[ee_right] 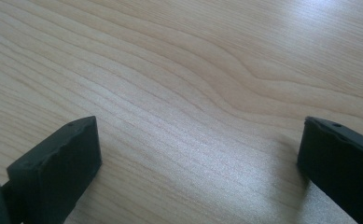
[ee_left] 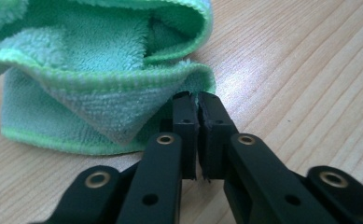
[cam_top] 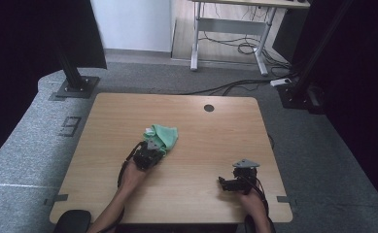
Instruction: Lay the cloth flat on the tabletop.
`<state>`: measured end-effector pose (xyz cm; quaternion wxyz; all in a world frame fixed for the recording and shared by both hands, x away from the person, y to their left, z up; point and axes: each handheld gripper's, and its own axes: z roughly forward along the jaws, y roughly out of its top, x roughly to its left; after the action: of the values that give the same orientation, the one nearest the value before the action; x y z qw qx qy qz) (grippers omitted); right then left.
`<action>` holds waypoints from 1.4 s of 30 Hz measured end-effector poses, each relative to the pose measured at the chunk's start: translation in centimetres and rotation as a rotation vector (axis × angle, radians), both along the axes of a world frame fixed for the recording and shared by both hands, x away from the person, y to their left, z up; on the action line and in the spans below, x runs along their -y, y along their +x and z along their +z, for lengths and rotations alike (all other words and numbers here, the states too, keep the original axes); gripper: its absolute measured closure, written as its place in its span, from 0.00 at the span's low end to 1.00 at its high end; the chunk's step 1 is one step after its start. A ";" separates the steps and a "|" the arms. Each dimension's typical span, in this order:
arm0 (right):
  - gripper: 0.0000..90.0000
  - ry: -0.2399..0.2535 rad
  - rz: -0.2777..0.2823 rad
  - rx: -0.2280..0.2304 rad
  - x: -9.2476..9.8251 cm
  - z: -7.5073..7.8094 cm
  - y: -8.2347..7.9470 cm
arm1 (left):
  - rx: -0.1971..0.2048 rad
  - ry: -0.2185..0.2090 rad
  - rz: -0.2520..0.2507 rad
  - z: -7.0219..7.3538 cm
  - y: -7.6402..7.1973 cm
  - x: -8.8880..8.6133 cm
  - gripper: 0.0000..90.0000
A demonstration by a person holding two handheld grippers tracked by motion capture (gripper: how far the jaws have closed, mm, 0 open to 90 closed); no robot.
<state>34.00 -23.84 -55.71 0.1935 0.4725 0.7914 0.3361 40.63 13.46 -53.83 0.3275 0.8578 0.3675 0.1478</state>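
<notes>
- Reading the scene for writing, no brand or label is made out on the green cloth [cam_top: 164, 137] or on either gripper; a pale mark on the grey floor left of the table [cam_top: 186, 194] is seen, but it cannot be read.
- The green cloth is seen crumpled just ahead of the left gripper [ee_left: 197, 100], its folded hem touching the jaw tips in the left gripper view.
- The left gripper's jaws are pressed together; whether a thread of the hem is caught between the tips cannot be told.
- In the high view the left gripper [cam_top: 146, 156] is held at the cloth's near edge, with the left forearm stretched forward and angled towards the table's middle.
- The right gripper [cam_top: 235, 183] is held well apart from the cloth, near the table's front right, low over the wood.
- Its jaws are spread wide, with bare wood grain between them.
</notes>
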 end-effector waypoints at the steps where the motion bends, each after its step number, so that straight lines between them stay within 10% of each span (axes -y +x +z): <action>1: 0.00 0.000 0.000 0.000 0.0 0.0 0.0 | -0.004 -0.007 0.004 0.0 0.0 -0.1 0.97; 22: 0.00 0.000 0.005 0.000 0.0 0.0 0.0 | 0.095 -0.149 0.000 8.1 -1.1 -2.5 0.97; 29: 0.09 -0.013 0.063 -0.047 -1.4 0.7 0.3 | 0.071 -0.149 0.015 7.5 -0.8 -3.4 0.97; 42: 0.32 0.111 0.207 -0.029 -6.5 2.4 2.2 | -0.023 -0.128 0.005 3.7 -0.5 -3.9 0.96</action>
<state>36.15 -17.35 -53.27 0.1198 0.4030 0.8188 0.3909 40.10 17.37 -50.13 0.3772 0.8358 0.3821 0.1150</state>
